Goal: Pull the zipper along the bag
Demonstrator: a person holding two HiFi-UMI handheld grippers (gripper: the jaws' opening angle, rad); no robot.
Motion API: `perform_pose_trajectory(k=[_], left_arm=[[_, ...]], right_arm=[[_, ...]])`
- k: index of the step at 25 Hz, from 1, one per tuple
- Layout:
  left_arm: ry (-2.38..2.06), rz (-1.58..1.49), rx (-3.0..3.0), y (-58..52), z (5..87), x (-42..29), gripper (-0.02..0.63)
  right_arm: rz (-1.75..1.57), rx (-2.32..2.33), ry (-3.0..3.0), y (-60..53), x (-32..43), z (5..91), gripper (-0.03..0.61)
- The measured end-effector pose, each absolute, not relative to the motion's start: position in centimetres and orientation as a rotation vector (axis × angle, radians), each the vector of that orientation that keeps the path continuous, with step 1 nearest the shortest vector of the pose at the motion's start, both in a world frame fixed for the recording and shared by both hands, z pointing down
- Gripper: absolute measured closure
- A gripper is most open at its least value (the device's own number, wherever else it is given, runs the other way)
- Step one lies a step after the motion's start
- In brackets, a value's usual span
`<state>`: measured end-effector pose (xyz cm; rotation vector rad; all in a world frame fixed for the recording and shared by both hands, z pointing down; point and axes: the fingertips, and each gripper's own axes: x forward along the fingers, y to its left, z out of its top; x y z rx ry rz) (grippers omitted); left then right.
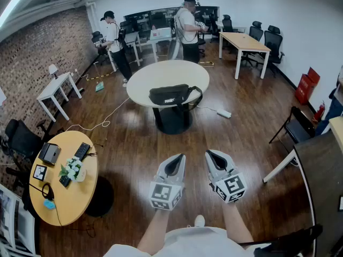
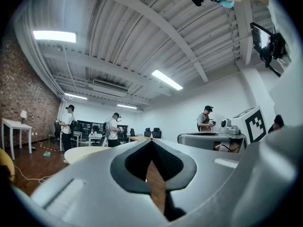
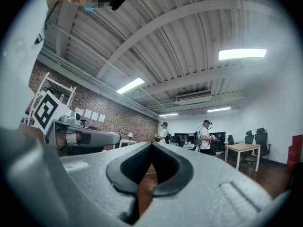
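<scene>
Though its contents are hidden, the black bag (image 1: 172, 95) rests on the table (image 1: 155, 73).

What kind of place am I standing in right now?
Probably an open-plan office or lab workspace: a desk with office chairs, a bank of monitors along the far wall, and a round table holding a black bag.

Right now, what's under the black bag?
The black bag lies on a round white table, over its dark pedestal. The tabletop beneath the bag is covered, so anything there can't be seen.
</scene>
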<state>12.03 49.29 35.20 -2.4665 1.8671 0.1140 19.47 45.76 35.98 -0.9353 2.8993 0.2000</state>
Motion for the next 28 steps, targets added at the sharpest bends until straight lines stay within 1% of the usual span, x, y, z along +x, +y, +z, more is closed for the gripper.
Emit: perform_pose_trajectory(k=[7, 10, 15, 19, 25, 28], left_arm=[[2.007, 0.058, -2.510, 40.4, 39.6, 11.5, 0.598], [2.004, 0.044, -2.532, 36.0, 40.9, 11.4, 0.598], [1.987, 0.048, -2.553, 27.3, 43.1, 9.7, 0.598], [1.992, 0.043, -2.563, 19.2, 43.7, 6.1, 0.598], [1.917, 0.103, -2.553, 5.6, 40.0, -1.0, 0.598], [1.932, 0.126, -2.547, 0.4, 39.6, -4.8, 0.598]], right_arm=[[0.064, -1.031, 2.964, 37.9, 19.8, 41.1, 0.591], [0.042, -1.037, 2.991, 34.9, 19.0, 43.0, 0.591], [0.034, -1.141, 3.066, 26.5, 17.9, 46.0, 0.591], [0.015, -1.209, 3.071, 17.9, 15.3, 46.5, 0.591], [0.015, -1.260, 3.052, 3.6, 8.1, 44.2, 0.591], [0.033, -1.272, 3.079, -0.8, 4.9, 44.2, 0.591]])
